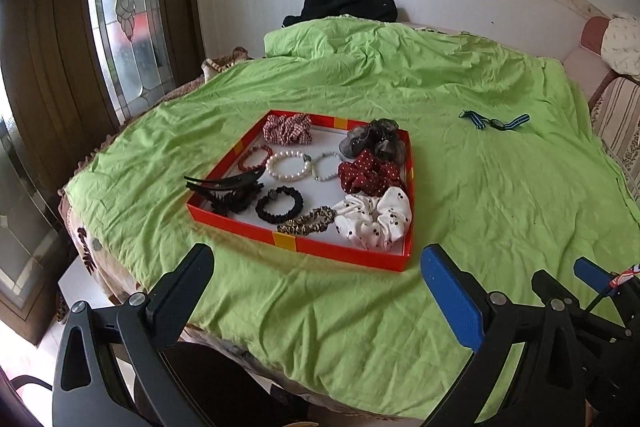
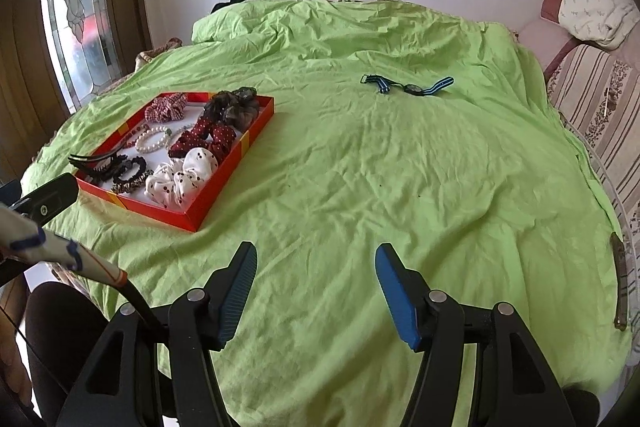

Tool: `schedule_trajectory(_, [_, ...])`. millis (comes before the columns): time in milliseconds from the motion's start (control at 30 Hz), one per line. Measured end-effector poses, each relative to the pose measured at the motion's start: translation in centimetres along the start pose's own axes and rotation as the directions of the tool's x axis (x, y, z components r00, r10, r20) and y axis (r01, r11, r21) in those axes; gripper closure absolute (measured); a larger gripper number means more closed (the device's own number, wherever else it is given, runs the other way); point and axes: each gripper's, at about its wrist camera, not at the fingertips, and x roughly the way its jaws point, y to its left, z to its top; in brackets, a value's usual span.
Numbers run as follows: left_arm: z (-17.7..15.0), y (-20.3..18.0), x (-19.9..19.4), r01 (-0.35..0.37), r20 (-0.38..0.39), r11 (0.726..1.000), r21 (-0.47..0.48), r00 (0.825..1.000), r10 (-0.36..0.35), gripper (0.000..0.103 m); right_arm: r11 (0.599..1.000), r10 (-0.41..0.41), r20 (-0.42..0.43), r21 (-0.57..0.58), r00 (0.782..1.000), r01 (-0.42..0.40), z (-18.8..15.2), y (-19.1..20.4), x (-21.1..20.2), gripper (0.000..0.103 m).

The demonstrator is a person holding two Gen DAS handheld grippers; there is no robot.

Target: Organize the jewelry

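A red tray [image 1: 340,253] [image 2: 224,183] lies on the green bedspread, holding scrunchies, bead bracelets, a pearl bracelet [image 1: 289,165] and a black hair claw [image 1: 228,189]. A watch with a blue striped strap [image 1: 495,121] [image 2: 408,85] lies alone on the spread, beyond and right of the tray. My left gripper [image 1: 316,271] is open and empty, just short of the tray's near edge. My right gripper [image 2: 316,267] is open and empty over bare spread, right of the tray and well short of the watch.
The green bedspread [image 2: 400,187] covers a round bed. Black clothing [image 1: 348,5] lies at the far edge by the wall. A striped sofa with a white pillow [image 2: 596,11] stands at the right. A glazed door [image 1: 120,11] is at the left.
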Motion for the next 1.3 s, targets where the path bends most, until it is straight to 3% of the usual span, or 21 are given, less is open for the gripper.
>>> schedule_trajectory(933, [-1.1, 1.6, 1.7, 0.074, -0.06, 0.997, -0.031, 0.995, -0.075, 0.0, 0.997, -0.068, -0.046, -0.048, 0.997, 0.065, -0.4, 2.1, 1.2, 0.033])
schedule_trajectory(1300, [-1.4, 2.3, 2.8, 0.069, -0.103, 0.997, -0.046, 0.992, -0.073, 0.0, 0.996, -0.078, -0.06, -0.051, 0.995, 0.075, -0.6, 2.3, 1.7, 0.032])
